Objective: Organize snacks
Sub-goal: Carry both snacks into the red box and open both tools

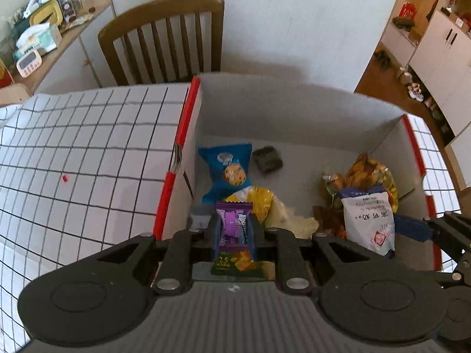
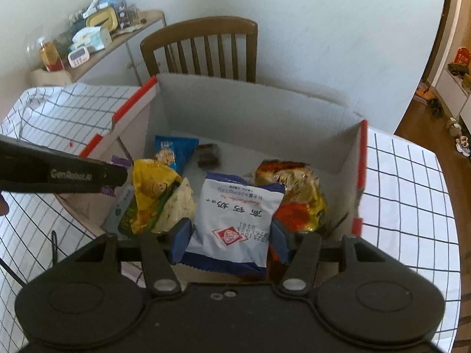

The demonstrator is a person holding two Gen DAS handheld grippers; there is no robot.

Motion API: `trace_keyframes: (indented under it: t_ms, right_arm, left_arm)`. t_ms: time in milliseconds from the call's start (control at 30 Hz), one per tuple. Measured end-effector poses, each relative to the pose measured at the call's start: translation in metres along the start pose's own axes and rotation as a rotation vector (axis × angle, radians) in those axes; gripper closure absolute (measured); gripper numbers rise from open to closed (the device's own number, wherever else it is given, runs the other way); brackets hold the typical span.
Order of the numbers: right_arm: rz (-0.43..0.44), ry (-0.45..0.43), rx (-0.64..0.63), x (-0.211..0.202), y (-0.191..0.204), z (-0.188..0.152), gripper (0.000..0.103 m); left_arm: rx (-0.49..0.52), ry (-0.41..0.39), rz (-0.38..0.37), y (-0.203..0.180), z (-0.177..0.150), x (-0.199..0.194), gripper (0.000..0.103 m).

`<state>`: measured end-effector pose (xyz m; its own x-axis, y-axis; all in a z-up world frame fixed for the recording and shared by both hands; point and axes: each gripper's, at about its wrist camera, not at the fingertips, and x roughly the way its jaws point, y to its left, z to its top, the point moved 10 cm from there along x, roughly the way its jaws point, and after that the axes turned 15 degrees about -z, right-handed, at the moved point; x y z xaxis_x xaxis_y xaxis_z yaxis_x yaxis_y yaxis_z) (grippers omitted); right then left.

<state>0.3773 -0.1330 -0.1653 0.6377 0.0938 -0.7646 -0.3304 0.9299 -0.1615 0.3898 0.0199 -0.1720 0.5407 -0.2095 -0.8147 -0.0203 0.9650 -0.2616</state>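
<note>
- The purple sweet (image 1: 234, 226) stands clamped between the left gripper's (image 1: 234, 229) blue pads, upright, its long axis running away from the camera, crimped end pointing to the far wall of the box (image 1: 294, 111). It hangs over the box's near-left corner, above the yellow bag (image 1: 260, 201) and a green packet (image 1: 235, 261) below the fingers.
- The white pouch (image 2: 235, 220) sits between the right gripper's (image 2: 229, 235) pads (image 2: 181, 236); both pads touch its side edges, so I judge it gripped, not merely straddled. Its long axis also runs away from the camera; the print reads upside down, so its top points back at the gripper. It lies low in the box, mid-front, between the yellow bag (image 2: 150, 194) and an orange-red bag (image 2: 297, 194).
- Each gripper already has its own snack; neither needs to reach across. The left one shows at the right view's left edge, just beside the yellow bag.
- Further in: a blue cookie packet (image 1: 228, 167) and a small dark block (image 1: 267, 158) lie on the box floor near the back, apart from both grippers.
- For the sweet, the move turns on what is straight below: the drop spot is crowded, and it may slide off the yellow bag.
- The checked cloth (image 1: 88, 147) surrounds the box.
</note>
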Motion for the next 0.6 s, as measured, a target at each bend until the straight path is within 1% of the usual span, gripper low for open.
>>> trace_keyframes:
  t_ms: [233,400,600]
  right_arm:
    - [-0.023,0.024,-0.004,0.015,0.002,-0.005,0.047]
    - [-0.026,0.027,0.006,0.018,0.001,-0.006,0.046]
    - [-0.019,0.025,0.032,0.015,0.0,-0.005,0.041]
  left_arm:
    - [-0.014,0.027,0.0,0.005,-0.008,0.014,0.085]
    - [-0.026,0.05,-0.006,0.007,-0.013,0.021,0.085]
    - [-0.039,0.046,-0.027,0.007,-0.017,0.018,0.08]
